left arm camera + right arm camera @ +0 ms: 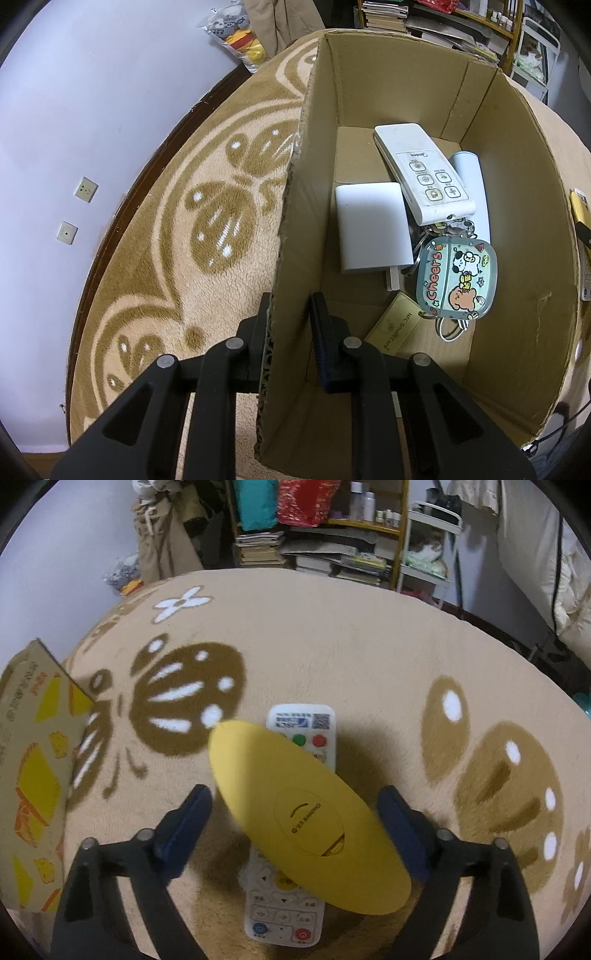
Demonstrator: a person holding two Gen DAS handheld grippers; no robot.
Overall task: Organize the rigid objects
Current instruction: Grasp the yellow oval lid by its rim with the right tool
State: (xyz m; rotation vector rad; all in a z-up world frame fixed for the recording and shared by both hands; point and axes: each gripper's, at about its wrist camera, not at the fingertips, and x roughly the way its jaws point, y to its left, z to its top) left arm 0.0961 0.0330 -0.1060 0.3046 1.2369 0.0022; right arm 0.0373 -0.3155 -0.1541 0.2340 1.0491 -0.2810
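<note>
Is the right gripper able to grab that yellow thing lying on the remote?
Probably yes. The right gripper is open, with its fingers on either side of the yellow case, which lies on top of the white remote; nothing blocks it.

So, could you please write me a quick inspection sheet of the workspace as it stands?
Surface: beige plush blanket with brown butterfly pattern.
Job's things: cardboard box holds a white remote, white charger, "Cheers" keychain, gold card and white tube; outside it, a yellow case lies across a second remote.
Clutter: nothing seen on the blanket.
Grippers: left gripper shut on the box wall; right gripper open, fingers either side of the yellow case.
Cables: dark cable hanging by the far wall.
Surroundings: crowded bookshelf, wall sockets.
</note>
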